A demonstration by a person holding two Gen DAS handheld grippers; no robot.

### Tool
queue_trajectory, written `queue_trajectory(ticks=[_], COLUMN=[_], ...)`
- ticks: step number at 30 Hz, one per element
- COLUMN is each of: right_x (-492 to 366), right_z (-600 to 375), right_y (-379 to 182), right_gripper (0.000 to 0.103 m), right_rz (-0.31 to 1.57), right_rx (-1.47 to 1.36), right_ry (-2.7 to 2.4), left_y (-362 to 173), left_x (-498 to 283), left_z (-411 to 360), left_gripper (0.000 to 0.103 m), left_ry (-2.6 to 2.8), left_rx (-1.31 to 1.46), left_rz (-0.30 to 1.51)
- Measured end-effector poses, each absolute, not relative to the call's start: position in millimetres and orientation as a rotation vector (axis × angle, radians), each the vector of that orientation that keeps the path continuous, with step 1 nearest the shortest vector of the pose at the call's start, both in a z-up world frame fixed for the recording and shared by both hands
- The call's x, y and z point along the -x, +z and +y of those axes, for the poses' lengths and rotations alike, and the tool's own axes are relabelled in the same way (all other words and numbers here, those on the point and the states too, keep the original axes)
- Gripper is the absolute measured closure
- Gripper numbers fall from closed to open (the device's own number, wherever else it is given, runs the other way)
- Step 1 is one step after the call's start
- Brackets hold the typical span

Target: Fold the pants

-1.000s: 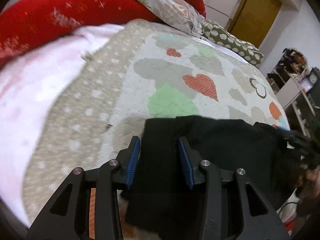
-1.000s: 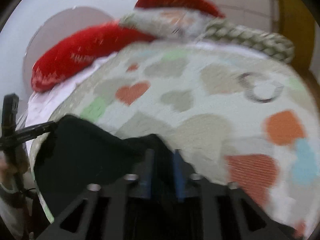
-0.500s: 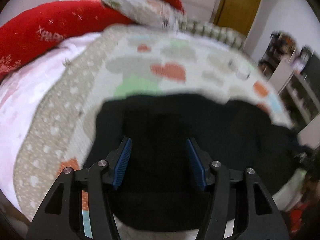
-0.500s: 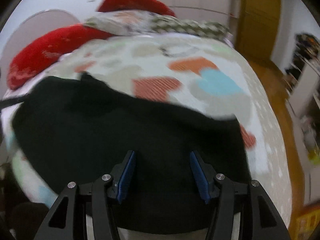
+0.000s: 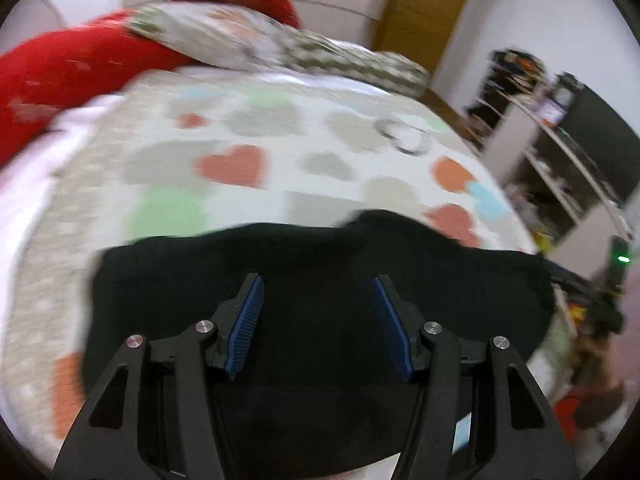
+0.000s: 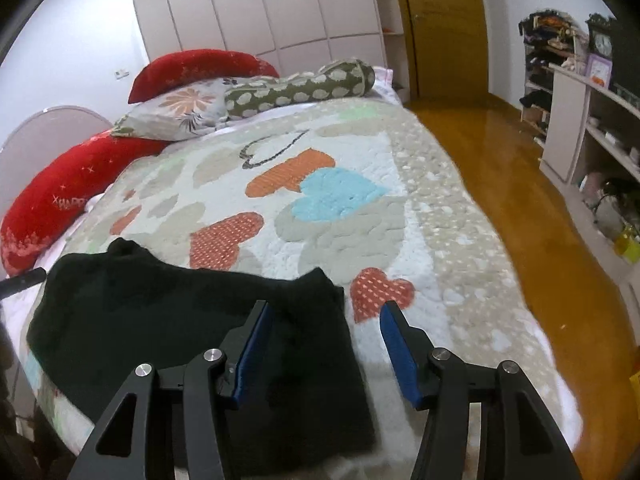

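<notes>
Bedspread (image 6: 360,216) stretches ahead of both grippers. Pants (image 6: 168,320) lie flat on it, under and ahead of the left gripper (image 5: 318,320), left of the right gripper (image 6: 326,350); long axis runs crosswise. Fold appears partly done, further halving likely left. Both grippers spread, holding nothing.

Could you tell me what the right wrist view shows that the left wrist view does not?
Only the right wrist view shows the white wardrobe doors, the wooden floor and the right gripper, open, straddling the pants' right edge. Only the left wrist view shows the left gripper, open above the cloth, and a green indicator light. Both show the black pants lying on the heart-patterned quilt, the red pillows, the brown door and the shelves.
</notes>
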State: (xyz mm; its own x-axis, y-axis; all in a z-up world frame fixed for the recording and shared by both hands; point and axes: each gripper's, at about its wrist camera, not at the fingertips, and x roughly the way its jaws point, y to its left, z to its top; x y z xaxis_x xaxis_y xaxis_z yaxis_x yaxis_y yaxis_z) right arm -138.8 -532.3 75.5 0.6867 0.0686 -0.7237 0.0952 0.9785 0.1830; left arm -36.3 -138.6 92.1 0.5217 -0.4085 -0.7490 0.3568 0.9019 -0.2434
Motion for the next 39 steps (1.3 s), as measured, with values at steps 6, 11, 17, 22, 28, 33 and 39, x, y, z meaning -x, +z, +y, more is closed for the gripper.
queue_trajectory(ticks=[6, 11, 17, 22, 28, 33, 39], right_x=[120.9, 124.5, 132.5, 154.2, 171.6, 178.3, 178.2], right_z=[-534.3, -539.8, -545.6, -527.3, -498.3, -481.0, -486.7], right_y=[61.8, 51.6, 63.3, 88.6, 94.9, 85.2, 64.4], right_gripper=[0.072, 0.072, 0.072, 0.069, 0.069, 0.069, 0.068], right_rz=[0.867, 0.875, 0.872, 0.816, 0.821, 0.852, 0.907], right_rx=[-0.186, -0.185, -0.250, -0.223, -0.211, -0.192, -0.197], right_ry=[-0.079, -0.126, -0.095, -0.052, 0.015, 0.039, 0.001], left_y=[62.3, 26.8, 32.2, 47.6, 60.4, 58.0, 40.3], left_x=[7.1, -24.2, -21.7, -4.0, 16.9, 28.8, 35.3], left_z=[-221.8, -252.6, -251.0, -239.7, -226.4, -222.5, -219.5], left_gripper=[0.047, 0.047, 0.046, 0.046, 0.046, 0.047, 0.046], left_ry=[-0.565, -0.438, -0.426, -0.415, -0.409, -0.403, -0.403], left_rx=[0.016, -0.058, -0.062, -0.061, -0.052, -0.053, -0.037], left_rz=[1.008, 1.050, 1.027, 0.990, 0.962, 0.967, 1.005])
